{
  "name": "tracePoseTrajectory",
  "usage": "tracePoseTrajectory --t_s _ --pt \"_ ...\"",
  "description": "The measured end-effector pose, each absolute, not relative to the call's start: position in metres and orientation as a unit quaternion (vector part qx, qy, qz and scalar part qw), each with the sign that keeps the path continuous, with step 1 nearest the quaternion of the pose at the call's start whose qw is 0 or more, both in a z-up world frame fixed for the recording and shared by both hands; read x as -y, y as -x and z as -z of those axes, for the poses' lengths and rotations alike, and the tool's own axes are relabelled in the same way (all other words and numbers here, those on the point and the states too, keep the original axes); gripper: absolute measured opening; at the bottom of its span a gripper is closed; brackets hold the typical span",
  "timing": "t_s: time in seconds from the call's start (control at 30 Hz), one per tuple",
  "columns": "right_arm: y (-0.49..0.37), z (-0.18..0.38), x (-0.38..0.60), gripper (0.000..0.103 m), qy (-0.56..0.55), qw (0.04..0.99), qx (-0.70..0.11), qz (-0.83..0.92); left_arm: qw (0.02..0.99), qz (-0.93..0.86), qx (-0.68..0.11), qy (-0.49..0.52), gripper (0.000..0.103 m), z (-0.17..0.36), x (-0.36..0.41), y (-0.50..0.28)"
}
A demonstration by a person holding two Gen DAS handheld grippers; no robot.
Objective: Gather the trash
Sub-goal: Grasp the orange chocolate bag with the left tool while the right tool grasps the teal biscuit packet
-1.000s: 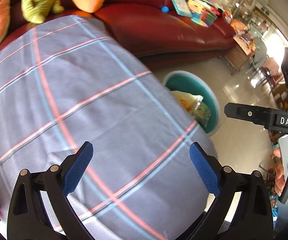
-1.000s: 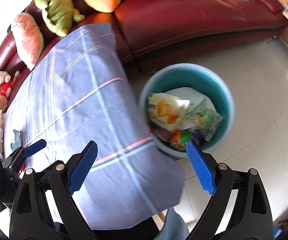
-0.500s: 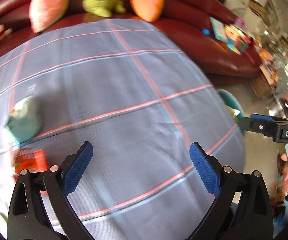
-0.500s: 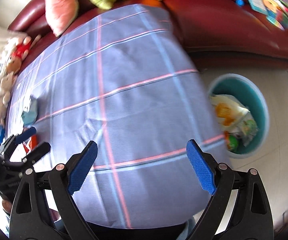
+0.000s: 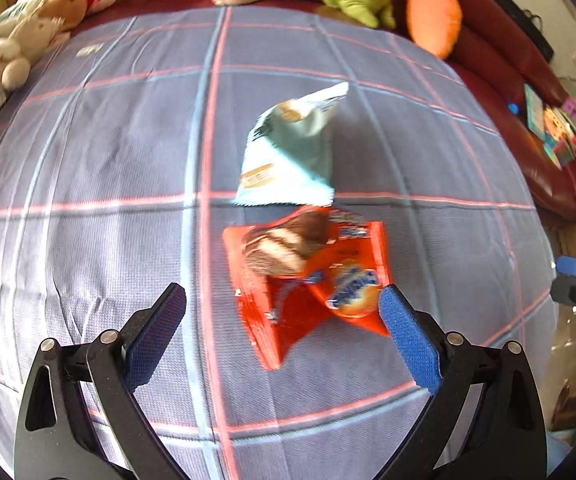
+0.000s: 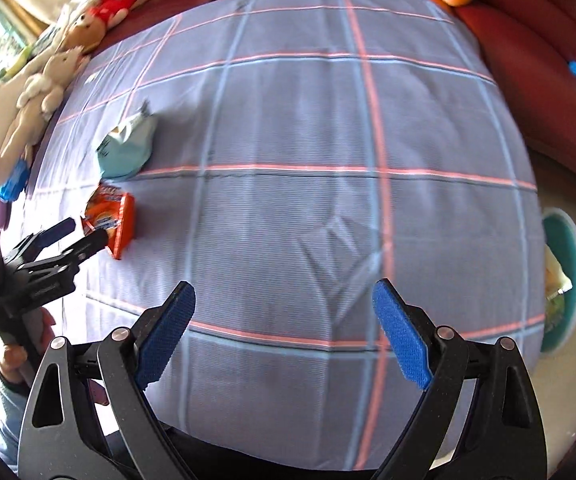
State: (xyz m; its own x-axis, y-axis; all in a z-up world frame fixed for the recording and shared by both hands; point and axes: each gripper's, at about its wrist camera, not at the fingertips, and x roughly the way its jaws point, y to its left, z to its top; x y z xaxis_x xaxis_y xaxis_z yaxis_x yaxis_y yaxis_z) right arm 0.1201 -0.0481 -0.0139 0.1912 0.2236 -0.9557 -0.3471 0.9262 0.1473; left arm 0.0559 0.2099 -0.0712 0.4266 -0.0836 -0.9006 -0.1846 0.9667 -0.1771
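Above a checked tablecloth (image 5: 87,184): left gripper (image 5: 281,336) released, spread wide over an orange wrapper (image 5: 312,280), pale blue packet (image 5: 288,152) just beyond. Right gripper (image 6: 283,332) likewise released, empty. Likely light, crinkly, slippery; best pinched at a raised fold.

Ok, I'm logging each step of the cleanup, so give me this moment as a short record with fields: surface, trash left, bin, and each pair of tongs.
surface: plaid cloth
trash left: orange wrapper and pale blue wrapper, close together on the cloth
bin: teal bin on the floor past the cloth's edge, wrappers inside
left tongs: open, above the orange wrapper, not gripping
right tongs: open, nothing between them
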Motion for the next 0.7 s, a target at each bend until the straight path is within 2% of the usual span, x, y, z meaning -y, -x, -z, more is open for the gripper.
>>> tracePoseTrajectory --t_s 0.23,0.3,0.43,0.5,0.7 --pt "-0.122 0.021 0.026 0.086 0.055 0.763 -0.613 -0.197 0.842 -0.011 -0.525 0.125 0.097 0.081 -0.202 -0.068" --pt "-0.124 0.023 0.024 0.086 0.055 0.762 -0.615 -0.197 0.847 -0.003 -0.518 0.121 0.086 0.082 -0.196 -0.066" --pt "-0.126 0.026 0.022 0.086 0.057 0.759 -0.618 -0.195 0.849 0.008 -0.512 0.127 0.036 0.083 -0.192 -0.064" --pt "-0.127 0.027 0.020 0.086 0.058 0.758 -0.619 -0.195 0.848 0.016 -0.512 0.139 0.030 0.082 -0.193 -0.062" --pt "-0.133 0.025 0.005 0.086 0.062 0.754 -0.620 -0.206 0.851 0.025 -0.503 0.148 0.029 0.067 -0.204 -0.042"
